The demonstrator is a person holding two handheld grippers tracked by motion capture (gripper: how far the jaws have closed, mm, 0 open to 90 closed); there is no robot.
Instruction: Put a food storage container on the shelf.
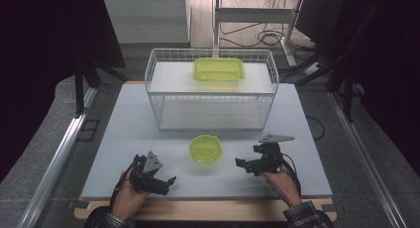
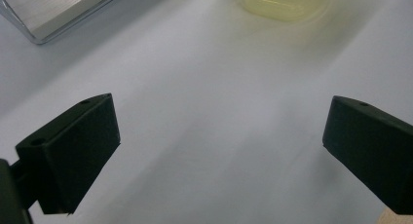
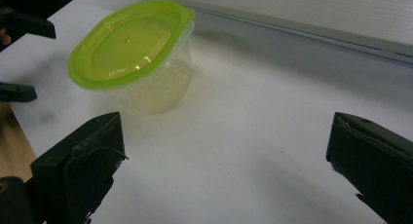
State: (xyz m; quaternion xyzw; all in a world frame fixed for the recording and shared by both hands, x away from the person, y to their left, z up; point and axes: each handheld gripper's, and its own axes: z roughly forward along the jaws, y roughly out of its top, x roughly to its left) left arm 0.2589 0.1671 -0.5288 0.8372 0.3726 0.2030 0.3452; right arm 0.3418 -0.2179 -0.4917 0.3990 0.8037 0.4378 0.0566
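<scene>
No readable brand, label or writing on anything here. My left hand-held gripper [image 1: 166,181] sits low over the near left of the pale grey desk [image 1: 124,139], jaws spread wide, holding nothing, touching nothing; in the left gripper view only bare desk lies between the jaws. My right hand-held gripper [image 1: 247,164] is at the near right, jaws also wide apart and empty; the right gripper view shows bare desk between them. The small round clear plastic tub with a lime-green lid [image 1: 205,148] stands upright on the desk between the two grippers, near both, apart from each, just in front of the white wire basket rack [image 1: 158,84]. In the right gripper view the tub [image 3: 134,58] is ahead and to the left of the jaws. A rectangular lime-green plastic container [image 1: 219,69] lies on the rack's upper shelf. Count: two hand-held grippers, two green containers, one wire rack, one desk.
</scene>
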